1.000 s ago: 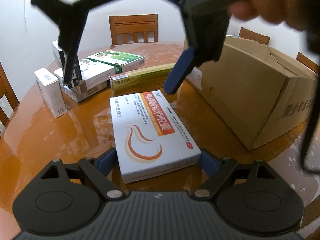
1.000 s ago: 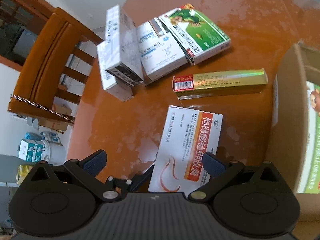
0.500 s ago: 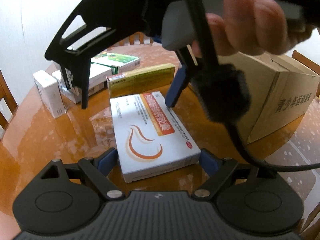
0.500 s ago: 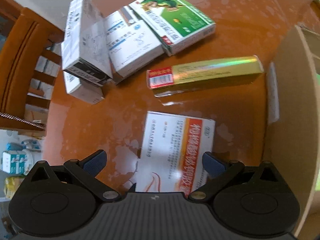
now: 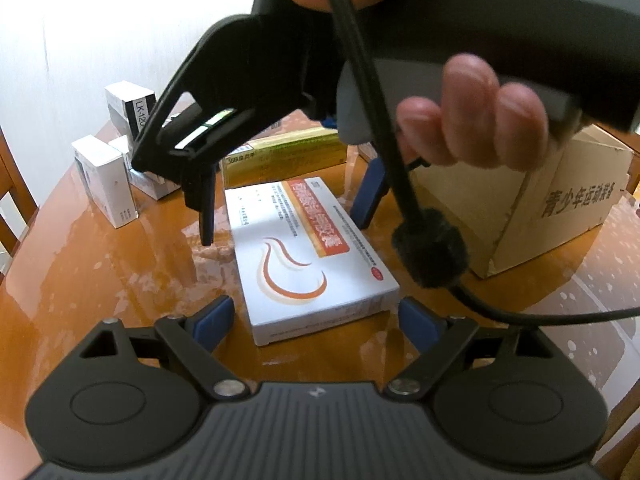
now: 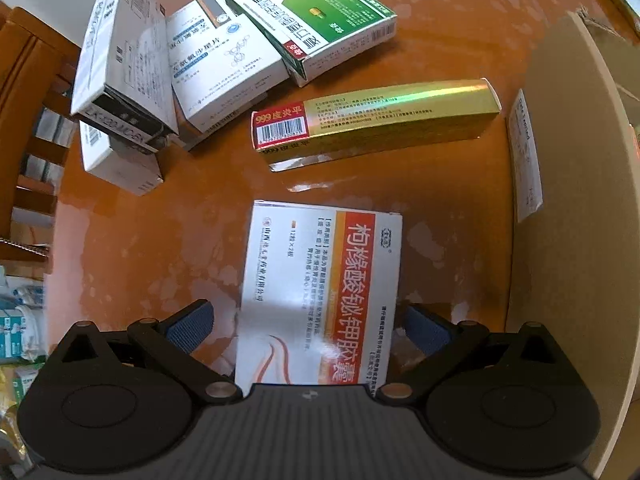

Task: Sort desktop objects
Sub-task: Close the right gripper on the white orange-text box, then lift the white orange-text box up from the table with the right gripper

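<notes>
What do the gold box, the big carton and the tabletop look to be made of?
Gold box: thin card with metallic foil finish, showing a rainbow sheen. Big carton: plain brown corrugated cardboard, matte, folded flaps. Tabletop: orange-brown wood look under a glossy coat or clear cover, mirroring the boxes; which one is unclear.

On the glossy orange-brown table [image 6: 160, 240], the near box [image 6: 320, 280] was white with an orange-red band and swirl, the long box [image 6: 380, 116] gold with a red end, the far box [image 6: 312, 12] green and white.
</notes>
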The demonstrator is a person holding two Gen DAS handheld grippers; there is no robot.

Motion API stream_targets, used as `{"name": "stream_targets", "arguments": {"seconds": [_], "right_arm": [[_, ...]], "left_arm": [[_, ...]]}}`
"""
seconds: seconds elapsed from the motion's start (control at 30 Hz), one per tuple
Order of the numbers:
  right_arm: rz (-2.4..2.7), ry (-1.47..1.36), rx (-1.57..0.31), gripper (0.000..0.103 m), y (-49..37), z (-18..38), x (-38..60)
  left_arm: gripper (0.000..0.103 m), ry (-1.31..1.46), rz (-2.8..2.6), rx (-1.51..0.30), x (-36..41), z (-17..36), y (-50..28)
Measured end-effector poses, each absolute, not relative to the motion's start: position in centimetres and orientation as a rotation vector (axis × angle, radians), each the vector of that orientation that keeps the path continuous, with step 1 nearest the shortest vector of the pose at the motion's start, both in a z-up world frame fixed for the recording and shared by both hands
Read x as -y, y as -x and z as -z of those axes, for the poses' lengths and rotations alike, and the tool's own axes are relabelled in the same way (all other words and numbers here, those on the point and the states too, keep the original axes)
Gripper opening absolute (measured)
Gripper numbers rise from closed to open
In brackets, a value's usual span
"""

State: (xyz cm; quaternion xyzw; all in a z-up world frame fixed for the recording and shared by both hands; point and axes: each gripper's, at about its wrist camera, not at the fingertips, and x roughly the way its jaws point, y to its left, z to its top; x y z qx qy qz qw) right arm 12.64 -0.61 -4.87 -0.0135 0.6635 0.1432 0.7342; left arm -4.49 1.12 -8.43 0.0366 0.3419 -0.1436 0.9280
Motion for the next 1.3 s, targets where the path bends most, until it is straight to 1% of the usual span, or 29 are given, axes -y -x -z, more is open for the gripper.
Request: {"name": "stream_targets", "arguments": {"seconds": [0.17, 0.2, 0.3, 0.6, 0.9, 0.93, 1.07, 1.3], "right_arm": [[-0.318, 0.033, -1.471, 0.102, -12.1, 5.3, 0.6], [-0.322, 0.043, -1.467, 0.099, -12.0, 5.2, 0.6], [-0.333, 0.061, -1.448, 0.086, -11.8, 4.7, 0.5], [-0.363, -0.004, -1.448, 0.086, -11.6, 4.1, 1.6], [-0.426, -0.057, -1.386, 0.086, -11.6, 0.7, 2.7], [-0.434, -0.063, -1.378, 0.086, -11.8, 0.2, 2.9], [-0.462, -0.084, -1.355, 0.086, -12.2, -1.5, 3.6], [-0.481, -0.027, -1.395, 0.086, -12.6, 0.8, 2.1]], "left_arm": [[0.089, -0.080, 0.303, -0.702, -0.9, 8.2, 4.8], [0.089, -0.079, 0.306, -0.702, -0.8, 8.2, 4.9], [0.089, -0.074, 0.308, -0.699, -0.7, 7.9, 5.0], [0.089, -0.095, 0.305, -0.683, -0.1, 6.6, 5.4], [0.089, -0.118, 0.273, -0.638, -0.2, 3.6, 5.4], [0.089, -0.123, 0.269, -0.630, -0.1, 3.8, 7.3], [0.090, -0.140, 0.260, -0.616, 0.4, 2.8, 8.0], [0.090, -0.170, 0.246, -0.653, 1.6, 3.5, 8.7]]}}
